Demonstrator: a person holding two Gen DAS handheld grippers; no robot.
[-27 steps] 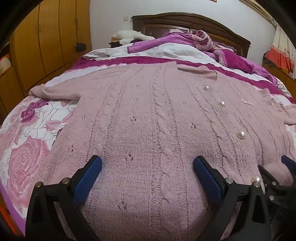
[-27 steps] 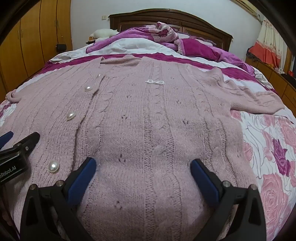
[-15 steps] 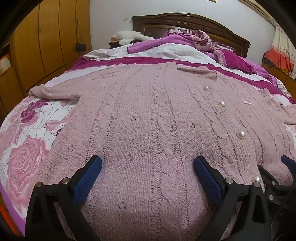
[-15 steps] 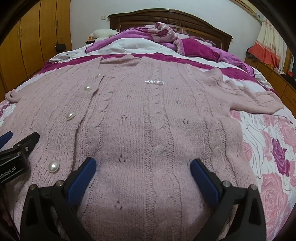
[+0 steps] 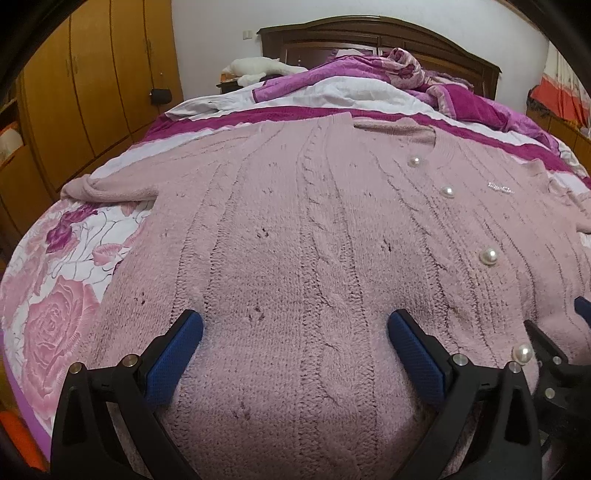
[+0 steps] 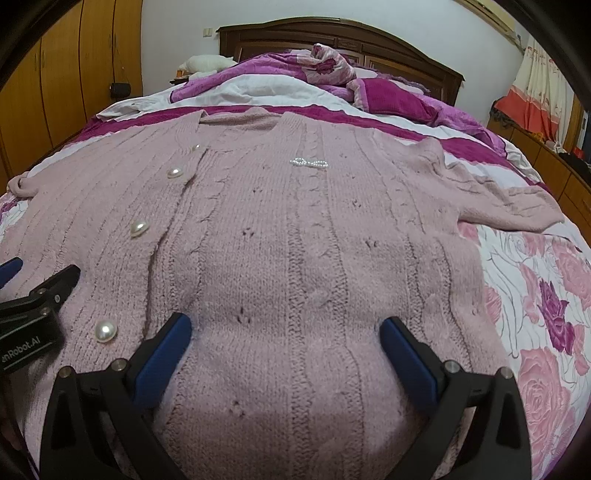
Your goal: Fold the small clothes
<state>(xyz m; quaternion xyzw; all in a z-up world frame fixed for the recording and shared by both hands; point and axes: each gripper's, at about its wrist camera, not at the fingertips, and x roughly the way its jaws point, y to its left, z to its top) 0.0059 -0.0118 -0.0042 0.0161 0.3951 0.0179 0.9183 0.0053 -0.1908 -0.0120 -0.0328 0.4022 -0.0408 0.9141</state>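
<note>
Near hem of the pink cardigan (image 5: 295, 240) hidden behind the black arms of the left gripper (image 5: 295, 343) and cut by the bottom edge. Same in the right wrist view, behind the right gripper (image 6: 286, 343). Right sleeve cut off at the right edge of the left wrist view. Small silvery brooch (image 5: 501, 189) too small there to read its shape. White lump (image 6: 205, 62) far left by the headboard (image 6: 332, 33) too distant to identify. Lettering on the left gripper's body cut by the left edge of the right wrist view.
</note>
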